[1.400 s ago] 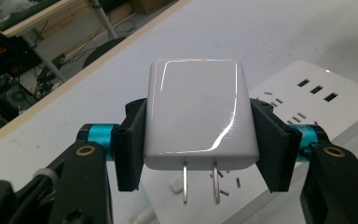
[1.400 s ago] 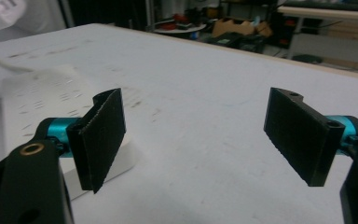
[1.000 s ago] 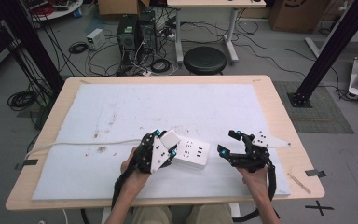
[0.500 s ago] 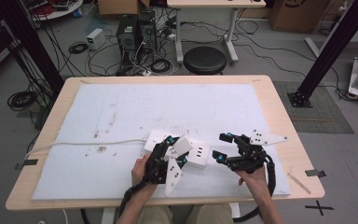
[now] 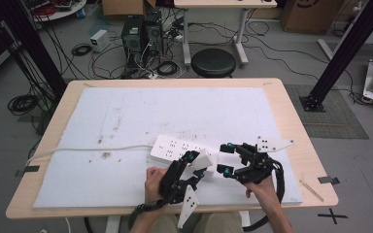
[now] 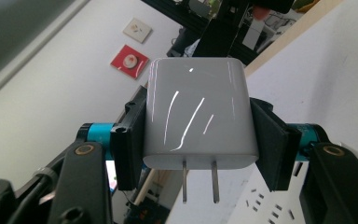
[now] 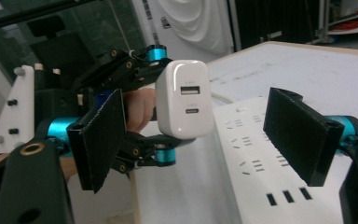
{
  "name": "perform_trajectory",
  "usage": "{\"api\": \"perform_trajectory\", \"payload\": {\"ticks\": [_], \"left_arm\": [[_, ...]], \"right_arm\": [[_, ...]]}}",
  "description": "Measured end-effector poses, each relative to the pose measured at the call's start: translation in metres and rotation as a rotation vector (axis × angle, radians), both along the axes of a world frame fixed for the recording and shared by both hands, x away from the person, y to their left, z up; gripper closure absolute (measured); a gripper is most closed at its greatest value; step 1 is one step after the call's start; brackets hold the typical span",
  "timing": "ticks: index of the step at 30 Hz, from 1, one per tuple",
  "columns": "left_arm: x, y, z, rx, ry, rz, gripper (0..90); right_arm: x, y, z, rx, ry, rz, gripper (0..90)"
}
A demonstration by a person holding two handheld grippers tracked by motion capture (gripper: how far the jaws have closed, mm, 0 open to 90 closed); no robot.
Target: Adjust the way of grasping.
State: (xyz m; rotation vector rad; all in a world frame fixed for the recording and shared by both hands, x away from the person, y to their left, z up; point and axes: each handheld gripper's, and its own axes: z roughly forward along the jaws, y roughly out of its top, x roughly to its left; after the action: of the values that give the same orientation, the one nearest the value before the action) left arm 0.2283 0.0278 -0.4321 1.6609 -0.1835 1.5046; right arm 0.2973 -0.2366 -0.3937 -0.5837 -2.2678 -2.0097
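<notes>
Power strip (image 7: 256, 163) runs off frame; charger (image 5: 203, 158) prongs hidden.

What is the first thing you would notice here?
The shiny white charger, pinched in the left claw with its two metal prongs sticking out. Right beside it on the white mat lies a white power strip full of sockets, and the right claw waits wide open next to the charger.
</notes>
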Motion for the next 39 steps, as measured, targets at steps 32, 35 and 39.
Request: {"api": "perform_trajectory", "payload": {"ticks": [32,35,39], "left_arm": [[-0.012,-0.008,-0.003,0.047,-0.084,-0.074,42.5],[-0.012,-0.008,-0.003,0.049,-0.088,-0.081,42.5],[-0.012,-0.008,-0.003,0.051,-0.085,-0.086,42.5]], "right_arm": [[-0.001,0.018,-0.004,-0.035,0.006,0.118,42.5],[-0.002,0.021,-0.005,-0.051,-0.008,0.135,46.1],[-0.002,0.022,-0.006,-0.05,-0.008,0.144,50.2]]}}
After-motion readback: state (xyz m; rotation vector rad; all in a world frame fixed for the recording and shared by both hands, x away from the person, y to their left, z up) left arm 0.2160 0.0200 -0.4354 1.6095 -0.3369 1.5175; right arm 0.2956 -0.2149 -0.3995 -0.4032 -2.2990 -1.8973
